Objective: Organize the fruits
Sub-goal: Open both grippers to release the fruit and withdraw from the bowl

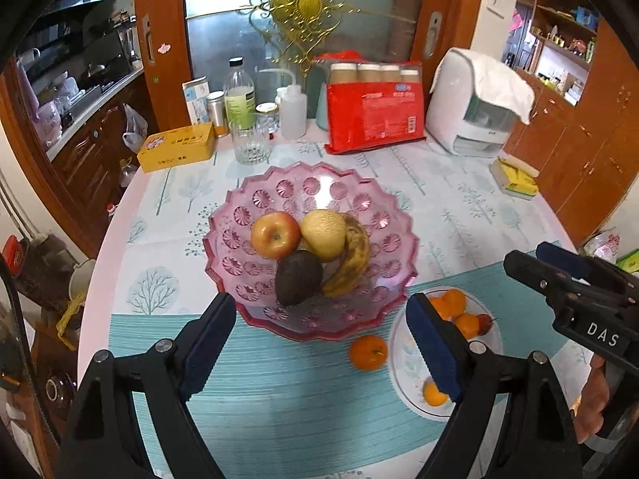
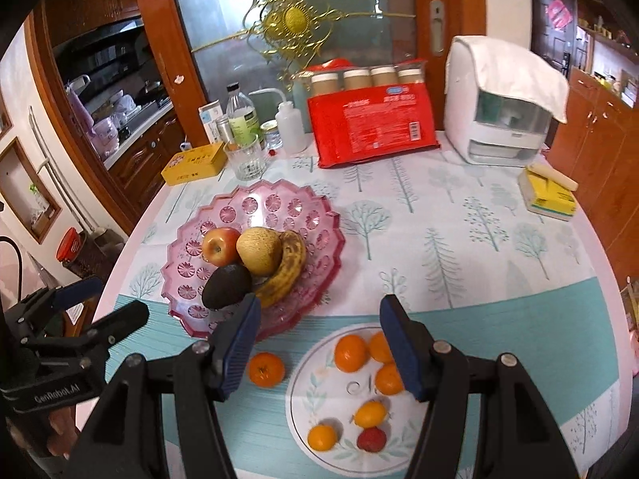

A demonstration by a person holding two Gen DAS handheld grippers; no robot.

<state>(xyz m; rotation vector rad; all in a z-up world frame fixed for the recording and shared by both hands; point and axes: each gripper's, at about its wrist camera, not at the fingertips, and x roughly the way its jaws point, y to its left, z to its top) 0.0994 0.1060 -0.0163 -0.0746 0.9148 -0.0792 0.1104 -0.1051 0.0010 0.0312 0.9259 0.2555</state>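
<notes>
Both grippers, left gripper (image 1: 319, 343) and right gripper (image 2: 319, 343), hang open and empty; I judge the stray tangerine (image 2: 266, 369) beside my right fingers needs plating next.

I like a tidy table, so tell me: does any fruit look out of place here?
Yes. One small orange tangerine lies alone on the teal striped placemat, between the pink glass fruit bowl and the white round plate holding the other small fruits.
</notes>
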